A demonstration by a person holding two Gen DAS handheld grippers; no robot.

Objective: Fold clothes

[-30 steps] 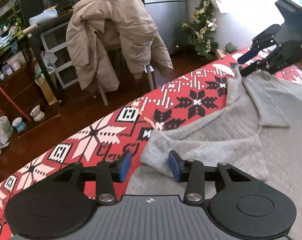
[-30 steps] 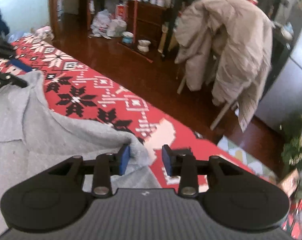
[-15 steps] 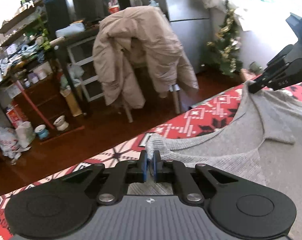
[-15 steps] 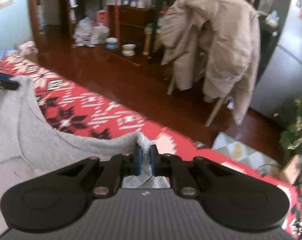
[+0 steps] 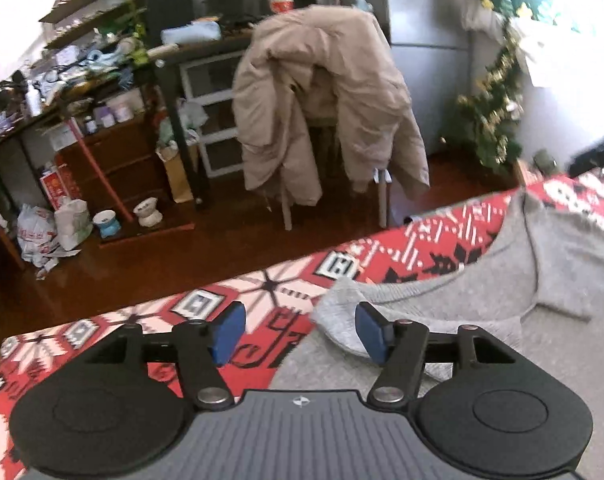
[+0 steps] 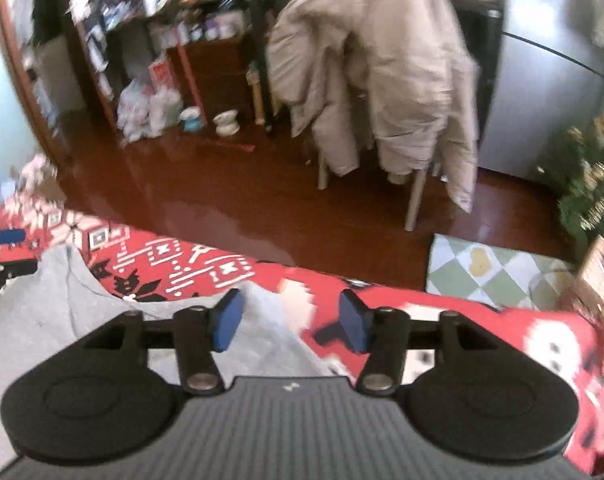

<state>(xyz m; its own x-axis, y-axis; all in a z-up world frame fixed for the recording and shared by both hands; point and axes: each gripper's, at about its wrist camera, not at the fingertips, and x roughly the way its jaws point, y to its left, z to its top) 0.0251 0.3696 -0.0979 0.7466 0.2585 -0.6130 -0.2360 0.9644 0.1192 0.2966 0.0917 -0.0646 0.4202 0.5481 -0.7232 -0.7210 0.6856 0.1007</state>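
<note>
Both my left claw [image 5: 298, 332] and right claw [image 6: 288, 320] stand released. Grey sweater [image 5: 481, 300] lies on the patterned desk [image 5: 262, 292], one layer doubled over; further folds remain, I judge.

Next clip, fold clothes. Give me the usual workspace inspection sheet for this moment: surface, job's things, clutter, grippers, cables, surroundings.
Surface: red patterned cloth covers the work surface.
Job's things: grey knit sweater lies flat on the cloth, one edge near the front rim, a corner turned over by the left fingers.
Clutter: nothing seen on the surface besides the sweater.
Grippers: left gripper open, its right pad over the sweater corner; right gripper open above the sweater's edge; neither holds anything.
Cables: nothing seen.
Surroundings: beige coat draped over a chair, crowded shelves, bowls on the wooden floor, small decorated tree, checked mat.
</note>
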